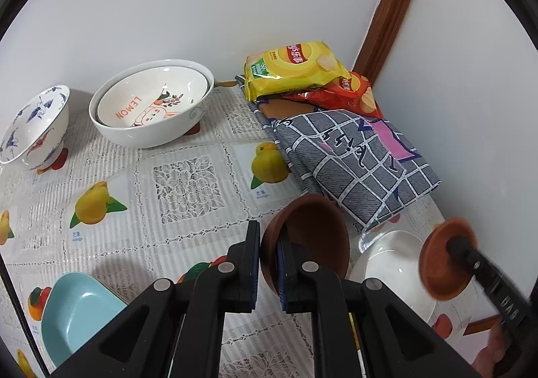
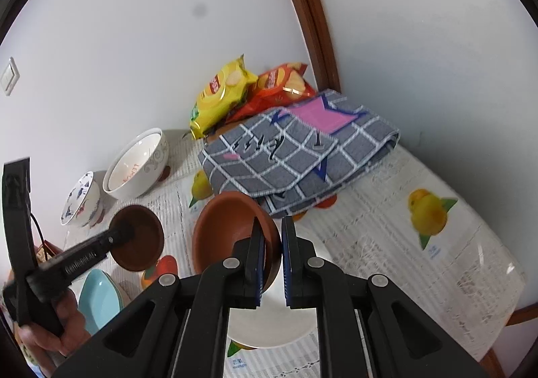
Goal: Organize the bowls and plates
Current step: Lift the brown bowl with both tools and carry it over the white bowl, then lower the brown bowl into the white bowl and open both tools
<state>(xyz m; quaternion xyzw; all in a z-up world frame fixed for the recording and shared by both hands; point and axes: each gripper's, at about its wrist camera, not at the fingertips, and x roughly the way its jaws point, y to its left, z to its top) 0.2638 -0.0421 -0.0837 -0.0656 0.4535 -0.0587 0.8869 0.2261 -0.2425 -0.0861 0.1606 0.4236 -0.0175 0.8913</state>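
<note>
My left gripper [image 1: 269, 245] is shut on the rim of a small brown bowl [image 1: 312, 240] and holds it tilted above the table; it also shows in the right wrist view [image 2: 138, 237]. My right gripper [image 2: 273, 245] is shut on the rim of a second brown bowl [image 2: 228, 230], held above a white plate [image 2: 269, 331]. That bowl [image 1: 444, 260] and plate [image 1: 393, 267] show at the right of the left wrist view. A white LEMON bowl nested in a larger white bowl [image 1: 151, 109], a blue-patterned footed bowl [image 1: 33, 126] and a light blue dish [image 1: 77, 314] stand on the table.
A folded grey checked cloth [image 1: 353, 159] lies at the back right, with yellow [image 1: 296, 69] and red [image 1: 353, 92] chip bags behind it against the wall. The table has a lace and fruit-print cover [image 1: 188, 183]. Walls close the back and right.
</note>
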